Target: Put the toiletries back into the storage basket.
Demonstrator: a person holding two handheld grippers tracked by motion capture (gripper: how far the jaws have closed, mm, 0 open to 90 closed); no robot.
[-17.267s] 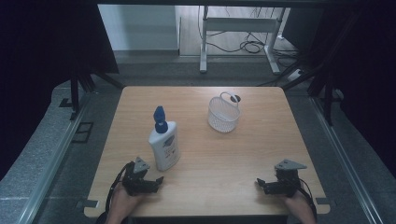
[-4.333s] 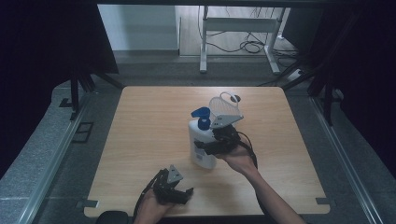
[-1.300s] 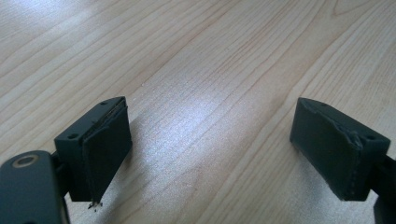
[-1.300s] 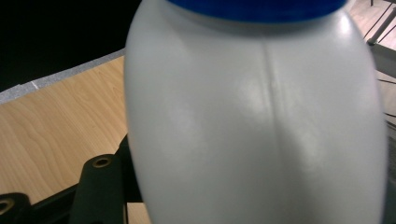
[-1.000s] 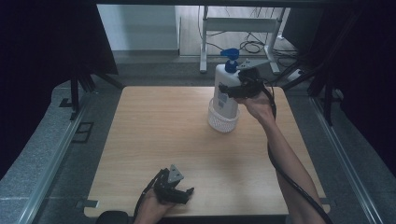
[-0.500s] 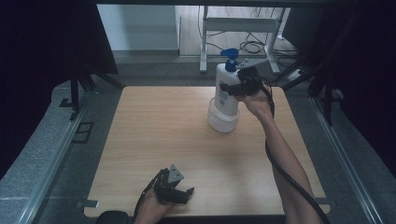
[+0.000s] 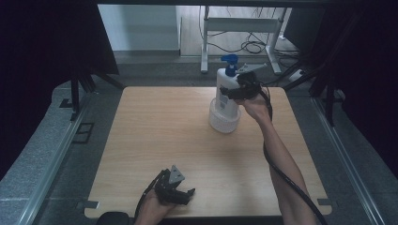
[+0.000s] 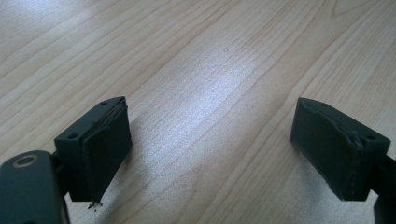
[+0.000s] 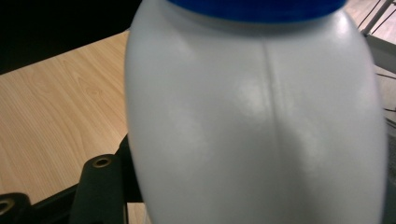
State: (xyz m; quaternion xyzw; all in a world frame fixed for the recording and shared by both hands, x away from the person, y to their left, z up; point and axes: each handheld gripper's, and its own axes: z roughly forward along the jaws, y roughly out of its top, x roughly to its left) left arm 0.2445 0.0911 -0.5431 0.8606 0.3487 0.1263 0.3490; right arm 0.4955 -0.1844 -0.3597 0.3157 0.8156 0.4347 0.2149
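white pump bottle (image 7: 227, 93) (upright) in mesh basket (image 7: 224, 122), right gripper (image 7: 234, 91) gripping

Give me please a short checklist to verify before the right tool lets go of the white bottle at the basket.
1. Right tool grips the white bottle: ok.
2. Bottle upright: ok.
3. Bottle's base inside the mesh basket: ok.
4. Base resting on the basket floor: cannot tell.
5. Basket well away from the table edge: ok.
6. Left tool open, far from the basket: ok.
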